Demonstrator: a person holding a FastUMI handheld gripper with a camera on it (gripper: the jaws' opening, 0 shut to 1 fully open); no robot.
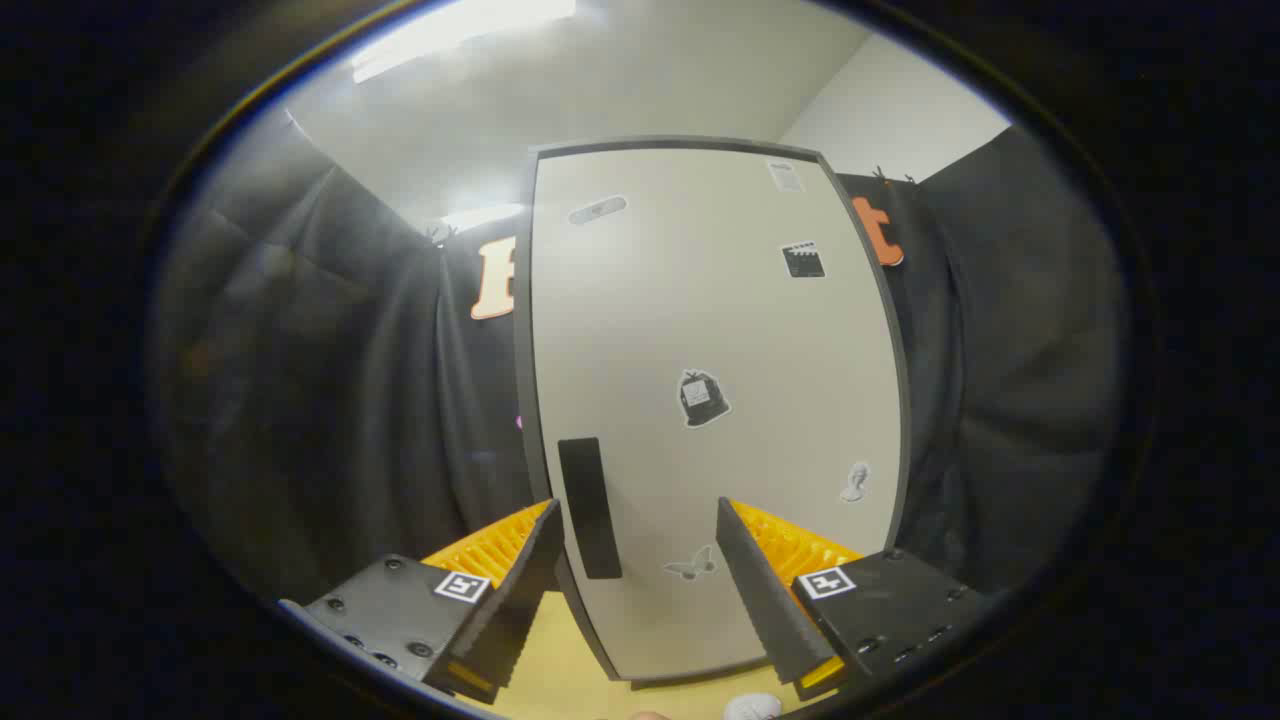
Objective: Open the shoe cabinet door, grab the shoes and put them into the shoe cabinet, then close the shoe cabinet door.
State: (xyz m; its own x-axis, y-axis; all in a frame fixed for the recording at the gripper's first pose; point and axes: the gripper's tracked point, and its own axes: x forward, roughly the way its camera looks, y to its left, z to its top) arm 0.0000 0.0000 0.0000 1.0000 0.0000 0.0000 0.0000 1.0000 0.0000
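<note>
I hold the gripper point(640, 560) level with the lower half of the shoe cabinet door point(715, 330). Its fingers are spread wide apart and grip nothing. The door is closed and stands upright directly ahead, a pale panel in a dark frame.

The dark vertical handle point(589, 507) sits near the door's left edge, just ahead of the fingers and closer to the left one.

Door markings:
- Stickers: a plaster shape point(597, 210), a small printed label point(786, 176), a clapperboard point(803, 259), a bag-like figure point(702, 397), a small pale figure point(855, 482) and a butterfly point(691, 565).
- No writing on any of them is legible.

Each finger body carries a square black-and-white marker tag point(462, 586).

A pale shoe point(752, 707) shows partly on the yellow floor point(545, 680) below the door, between the fingers.
</note>
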